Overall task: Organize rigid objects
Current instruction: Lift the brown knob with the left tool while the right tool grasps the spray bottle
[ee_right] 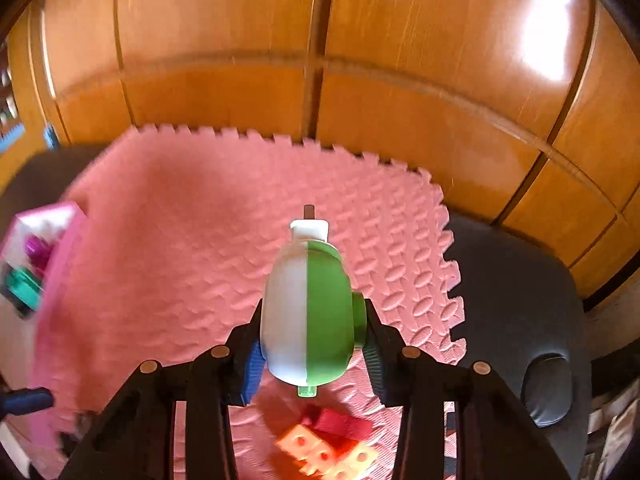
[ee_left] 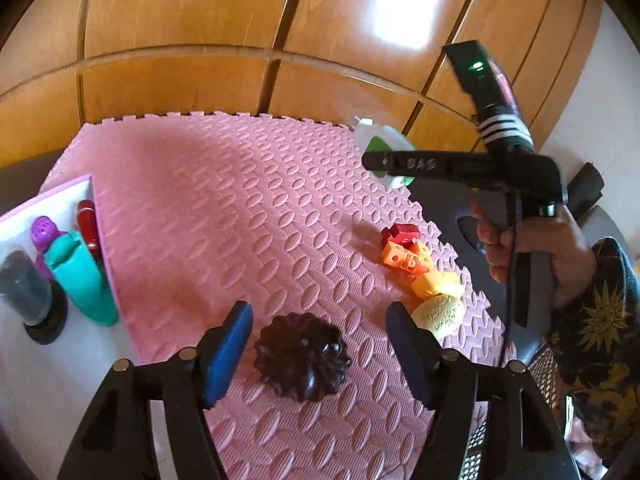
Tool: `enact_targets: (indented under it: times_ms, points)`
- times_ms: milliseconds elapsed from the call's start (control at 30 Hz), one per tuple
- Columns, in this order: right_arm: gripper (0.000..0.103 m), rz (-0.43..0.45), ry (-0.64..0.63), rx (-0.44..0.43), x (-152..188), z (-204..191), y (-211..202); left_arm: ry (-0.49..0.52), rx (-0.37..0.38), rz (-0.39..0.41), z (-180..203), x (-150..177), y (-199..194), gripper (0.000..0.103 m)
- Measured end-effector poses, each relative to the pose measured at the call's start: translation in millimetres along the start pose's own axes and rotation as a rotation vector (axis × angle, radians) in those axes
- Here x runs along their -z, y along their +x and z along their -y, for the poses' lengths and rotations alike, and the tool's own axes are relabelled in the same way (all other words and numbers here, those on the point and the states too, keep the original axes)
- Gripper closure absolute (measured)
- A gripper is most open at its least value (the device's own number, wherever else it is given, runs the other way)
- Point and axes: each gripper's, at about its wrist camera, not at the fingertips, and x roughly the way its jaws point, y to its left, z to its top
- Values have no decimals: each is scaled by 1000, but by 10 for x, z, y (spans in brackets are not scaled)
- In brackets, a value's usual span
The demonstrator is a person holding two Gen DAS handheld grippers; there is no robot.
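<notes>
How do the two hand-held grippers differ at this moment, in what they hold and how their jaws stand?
The right hand-held gripper is shut on a white and green toy, lifted above the pink mat; the left hand-held gripper holds nothing. The left one's jaws stand open on either side of a dark fluted mould lying on the mat; the right one's jaws press the toy's sides. Both have blue pads and point down at the mat.

A pink foam mat (ee_left: 224, 208) with interlocking edges covers most of a dark tabletop (ee_right: 516, 280). Glossy wooden cabinet panels (ee_left: 180, 28) rise along the far side. A patterned sleeve (ee_left: 600, 320) shows at the right.
</notes>
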Motion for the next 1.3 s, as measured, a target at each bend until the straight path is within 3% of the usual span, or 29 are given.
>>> enact_targets:
  times_ms: [200,400,433,500,700,1000,1300]
  points:
    - [61,-22,68,-182,249,-120,-64,73,-11,-38,61,183,-53,22]
    - [61,-79,51,-224,487,-257,124,96,-73,-38,118,234,10,24]
    - [61,-82,48,-222,526,-244,159,94,-88,-31,119,209,18,26]
    - [61,-96,41,-213,575,-250,232,94,-107,-35,126,158,59,51]
    - [61,-143,21,-192,655,-269,380,112,-137,-58,172,144,241,76]
    - [61,-151,-25,-161,696,-354,435,88,-143,-9,160,130,173,80]
    - [61,-133,-59,-131,722,-408,434,39,-118,115,28,53,-564,80]
